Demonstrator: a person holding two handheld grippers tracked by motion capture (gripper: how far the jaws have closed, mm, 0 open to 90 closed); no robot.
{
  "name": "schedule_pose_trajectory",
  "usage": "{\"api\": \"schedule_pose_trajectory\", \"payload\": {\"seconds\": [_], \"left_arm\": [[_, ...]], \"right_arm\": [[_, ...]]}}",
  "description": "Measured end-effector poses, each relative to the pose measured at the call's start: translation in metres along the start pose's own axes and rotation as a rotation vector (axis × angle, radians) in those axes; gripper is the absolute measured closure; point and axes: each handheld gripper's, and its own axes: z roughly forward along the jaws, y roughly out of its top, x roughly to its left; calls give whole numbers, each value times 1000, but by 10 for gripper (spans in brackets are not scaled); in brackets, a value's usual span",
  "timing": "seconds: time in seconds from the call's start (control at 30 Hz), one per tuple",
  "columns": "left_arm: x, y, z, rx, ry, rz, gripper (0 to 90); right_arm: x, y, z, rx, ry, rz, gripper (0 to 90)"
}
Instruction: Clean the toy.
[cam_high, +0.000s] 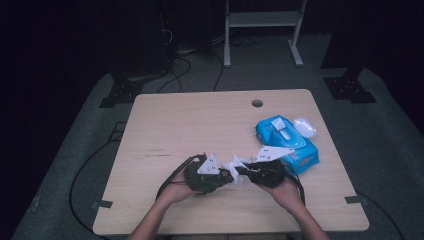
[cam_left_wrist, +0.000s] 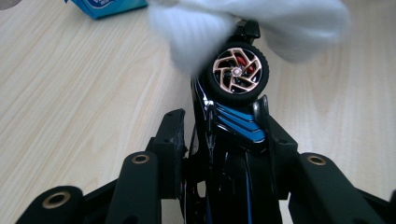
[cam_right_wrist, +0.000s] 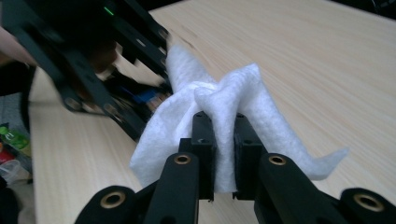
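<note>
Toy car (cam_left_wrist: 233, 121): black, blue stripes, copper-spoked wheel; clamped in left gripper (cam_left_wrist: 224, 140). White tissue (cam_right_wrist: 219, 116): crumpled, pinched by right gripper (cam_right_wrist: 224, 135). Blue tissue pack (cam_high: 287, 142): open.

surface: wooden table (cam_high: 200, 125) | on it: blue wipes pack (cam_high: 295, 147), white mouse (cam_high: 305, 126)

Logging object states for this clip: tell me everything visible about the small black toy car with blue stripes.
The small black toy car with blue stripes has a glossy, plastic-looking body and a black tyre on a copper-coloured spoked rim with red behind the spokes. It is clamped between the jaws of the left gripper, nose pointing away from that camera, held above the light wooden table. The white tissue, pinched in the right gripper, is draped against its front end.
</note>
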Motion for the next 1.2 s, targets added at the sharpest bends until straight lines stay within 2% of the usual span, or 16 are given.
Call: {"api": "schedule_pose_trajectory", "payload": {"seconds": [0.07, 0.17, 0.2, 0.27, 0.4, 0.57, 0.63, 0.73, 0.8, 0.9, 0.97, 1.13, 1.2], "left_arm": [[1, 0, -4, -14, 8, -3, 583], [2, 0, -8, -38, 7, -13, 582], [2, 0, -8, -42, 7, -13, 582], [2, 0, -9, -56, 7, -17, 582], [3, 1, -12, -81, 13, -19, 583], [3, 2, -11, -74, 16, -9, 584], [2, 1, -9, -69, 16, -6, 584], [2, 1, -8, -77, 11, -4, 584], [2, 2, -8, -81, 15, -4, 584], [2, 1, -10, -83, 16, -3, 585], [2, 1, -10, -87, 12, -8, 585], [3, 0, -7, -87, 11, -11, 585], [3, 0, -8, -98, 7, -12, 585]], "right_arm": [[-6, -7, 3, 30, -16, 17, 815], [-11, -16, 9, 57, -11, 46, 815], [-11, -17, 11, 55, -1, 57, 815], [-9, -14, 9, 33, 3, 50, 815], [-8, -2, 0, -43, 32, 53, 815], [-10, -9, 3, -12, 23, 56, 815], [-9, -7, 0, -29, 34, 61, 816], [-4, 4, -7, -69, 55, 36, 815], [-3, 5, -7, -73, 51, 23, 816], [-10, -5, -2, -50, 51, 59, 815], [-11, -10, 2, -24, 46, 65, 815], [-6, 3, -7, -80, 62, 47, 816], [-5, 3, -7, -75, 55, 32, 816]]}}
